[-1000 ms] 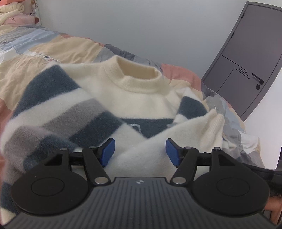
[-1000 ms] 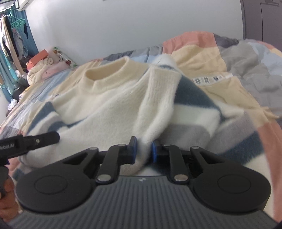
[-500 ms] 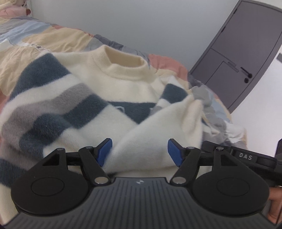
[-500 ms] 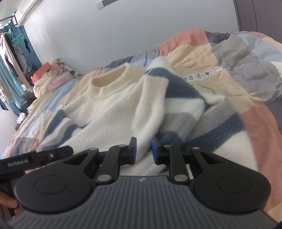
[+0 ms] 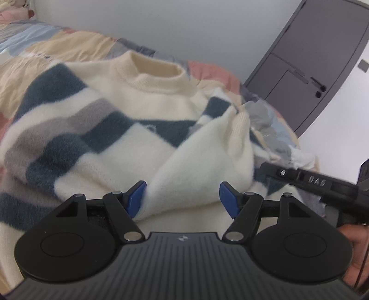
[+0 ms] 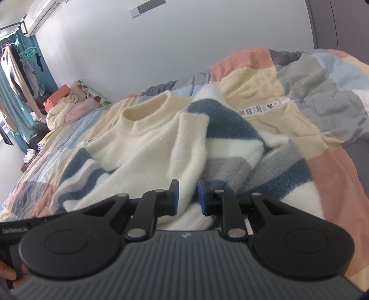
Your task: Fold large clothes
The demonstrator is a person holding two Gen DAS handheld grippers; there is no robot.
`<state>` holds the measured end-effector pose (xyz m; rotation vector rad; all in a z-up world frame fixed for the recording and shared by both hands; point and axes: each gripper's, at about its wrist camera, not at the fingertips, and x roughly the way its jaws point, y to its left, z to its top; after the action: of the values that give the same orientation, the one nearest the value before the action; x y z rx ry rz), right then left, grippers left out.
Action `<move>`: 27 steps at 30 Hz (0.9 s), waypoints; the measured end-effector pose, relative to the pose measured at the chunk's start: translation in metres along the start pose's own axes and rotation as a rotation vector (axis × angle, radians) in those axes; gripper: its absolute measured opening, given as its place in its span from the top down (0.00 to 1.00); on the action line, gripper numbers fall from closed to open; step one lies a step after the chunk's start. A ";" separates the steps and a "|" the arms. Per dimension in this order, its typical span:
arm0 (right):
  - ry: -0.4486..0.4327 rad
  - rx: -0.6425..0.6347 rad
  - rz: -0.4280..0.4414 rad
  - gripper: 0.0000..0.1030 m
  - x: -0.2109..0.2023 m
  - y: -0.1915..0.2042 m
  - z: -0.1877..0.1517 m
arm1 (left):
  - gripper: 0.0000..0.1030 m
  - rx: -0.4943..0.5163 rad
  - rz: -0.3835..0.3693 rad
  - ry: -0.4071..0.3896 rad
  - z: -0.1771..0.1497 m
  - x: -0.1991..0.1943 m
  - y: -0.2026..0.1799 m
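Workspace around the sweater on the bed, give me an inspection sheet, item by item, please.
Surface: bed under a patchwork quilt in peach, grey, blue and cream, rumpled.
Job's things: fluffy cream sweater with navy and grey stripes lies collar away from the cameras; a cream sleeve is folded across the body.
Clutter: heap of cream and pink bedding at the far end of the bed.
Grippers: left gripper wide open, cream fabric bunched between the fingers; right gripper nearly closed, sweater fabric in the narrow gap, contact unclear.
Cables: nothing seen.
Surroundings: grey door, white wall, clothes on hangers, wall air conditioner.
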<state>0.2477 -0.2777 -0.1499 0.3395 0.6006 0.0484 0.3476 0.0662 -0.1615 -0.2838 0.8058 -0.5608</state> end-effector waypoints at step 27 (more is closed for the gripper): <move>0.128 -0.357 0.027 0.37 0.097 0.036 0.104 | 0.29 -0.217 -0.053 -0.054 -0.007 -0.004 0.024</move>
<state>0.3882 -0.2606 -0.1114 -0.0021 0.6999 0.2019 0.3493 0.0875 -0.1743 -0.5192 0.8096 -0.5133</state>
